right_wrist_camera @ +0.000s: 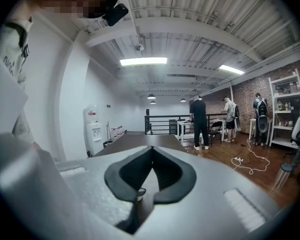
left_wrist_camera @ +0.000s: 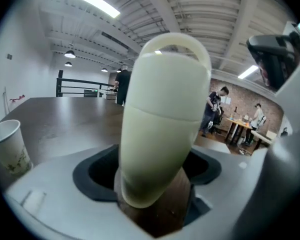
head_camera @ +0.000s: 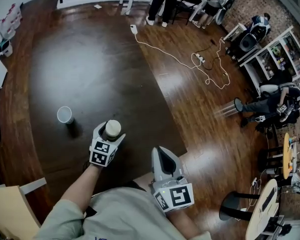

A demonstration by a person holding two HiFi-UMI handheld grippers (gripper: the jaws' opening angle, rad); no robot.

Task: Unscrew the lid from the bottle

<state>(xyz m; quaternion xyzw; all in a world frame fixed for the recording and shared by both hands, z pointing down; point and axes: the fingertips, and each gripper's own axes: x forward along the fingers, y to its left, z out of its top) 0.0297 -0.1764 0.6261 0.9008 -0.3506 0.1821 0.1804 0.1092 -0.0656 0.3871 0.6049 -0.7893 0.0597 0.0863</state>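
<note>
The left gripper [head_camera: 109,134] stood wide around the smooth, cream, rounded bottle [left_wrist_camera: 157,149] on the dark glossy table [head_camera: 80,59], pads off it. The right gripper [head_camera: 160,154] hung back, shut and empty. Unclamped, the slick bottle would likely spin or topple if its domed lid [left_wrist_camera: 170,69] were twisted.

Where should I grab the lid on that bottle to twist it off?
I'd grip the lid, the rounded top part above the seam, by its sides, coming down from above. The bottle stands upright with the lid facing up, and the left gripper stands open around its lower body.
</note>
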